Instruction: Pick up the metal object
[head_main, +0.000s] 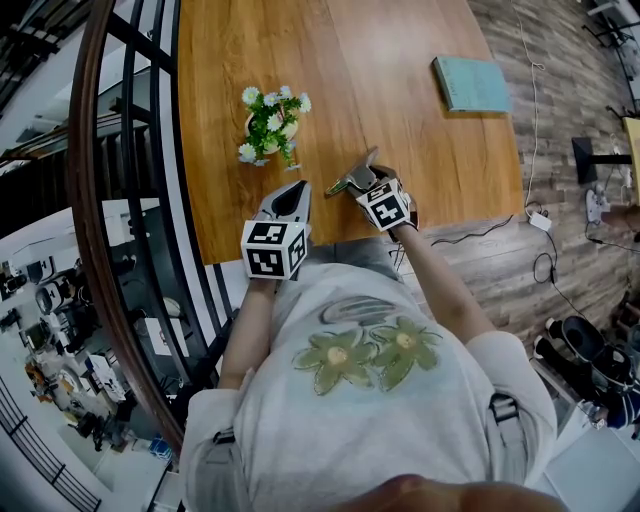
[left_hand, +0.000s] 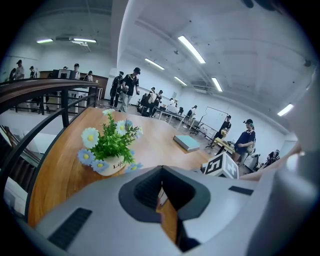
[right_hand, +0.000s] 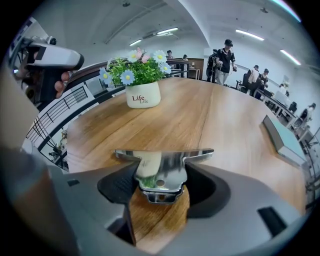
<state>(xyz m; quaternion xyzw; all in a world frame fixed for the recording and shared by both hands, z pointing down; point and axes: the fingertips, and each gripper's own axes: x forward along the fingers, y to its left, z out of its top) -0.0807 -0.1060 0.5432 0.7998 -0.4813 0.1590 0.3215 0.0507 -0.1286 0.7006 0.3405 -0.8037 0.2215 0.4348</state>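
We read the right tool (right_hand: 159, 176) clamped on the metal object (right_hand: 162, 161), whose long axis runs left-right across the jaws. The left tool (left_hand: 161, 186) is closed on nothing.

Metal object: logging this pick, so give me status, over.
Right tool shut on metal object. Left tool shut, empty, over near edge of table. Flower pot apart, further up; nothing in the way.

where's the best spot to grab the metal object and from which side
By its narrow body, below the wide flat crossbar, coming from the near edge of the table. The metal object is T-shaped, so the body's straight sides fit between the jaws; the right tool is shut on it there.
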